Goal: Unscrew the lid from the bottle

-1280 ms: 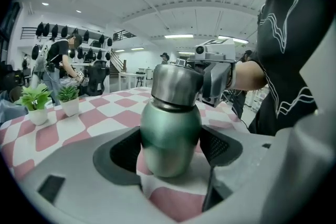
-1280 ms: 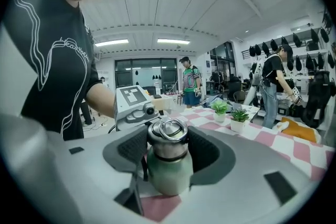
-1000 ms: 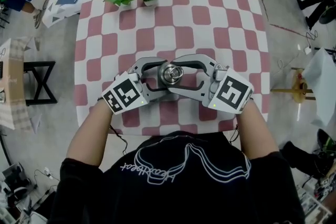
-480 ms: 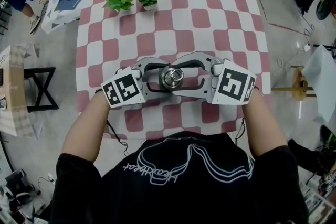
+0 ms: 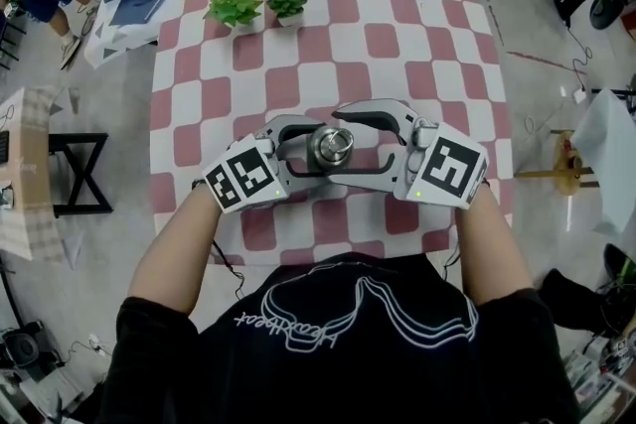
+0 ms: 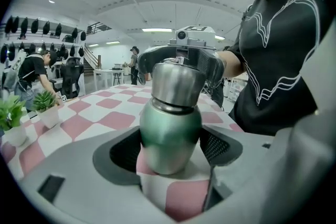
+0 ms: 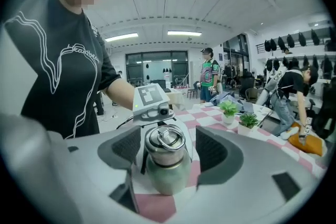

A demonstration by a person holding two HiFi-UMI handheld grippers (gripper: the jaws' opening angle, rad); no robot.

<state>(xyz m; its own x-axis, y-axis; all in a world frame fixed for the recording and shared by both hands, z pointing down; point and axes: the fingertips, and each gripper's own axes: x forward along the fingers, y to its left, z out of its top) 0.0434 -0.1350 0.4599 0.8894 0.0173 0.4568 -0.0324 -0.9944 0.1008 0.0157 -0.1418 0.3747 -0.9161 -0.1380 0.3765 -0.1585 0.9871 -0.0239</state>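
Seen from above, a person [image 5: 348, 343] in a black T-shirt closes two grey moulded-plastic grippers around a small metal bottle [image 5: 331, 148]. It stands upright near the front middle of a table [image 5: 467, 65] covered by a cloth [image 5: 397, 45] of pink and white rounded squares.

The bottle has a bulbous, matte green body and a brushed-steel lid [image 7: 165, 147]. The lid is a squat cylinder topped by a metal ring [image 7: 170, 138].

The left gripper [image 6: 170, 148] clamps the green body low down, and its dark, mesh-textured pads [image 6: 215, 146] press against both flanks. The right gripper [image 7: 169, 148] reaches in from the opposite side at lid height. Its jaws are opening, and its curved black pads [image 7: 211, 149] stand clear of the steel on either side, so the lid sits between them ungripped. The frames do not show whether the lid has been loosened.

Each gripper carries a white cube [image 5: 241, 179] printed with black square markers, sitting over the person's hands in the head view.

Two small potted plants [image 5: 235, 5], with spiky green leaves in pale pots, sit side by side at the far edge of the cloth, well apart from the bottle.
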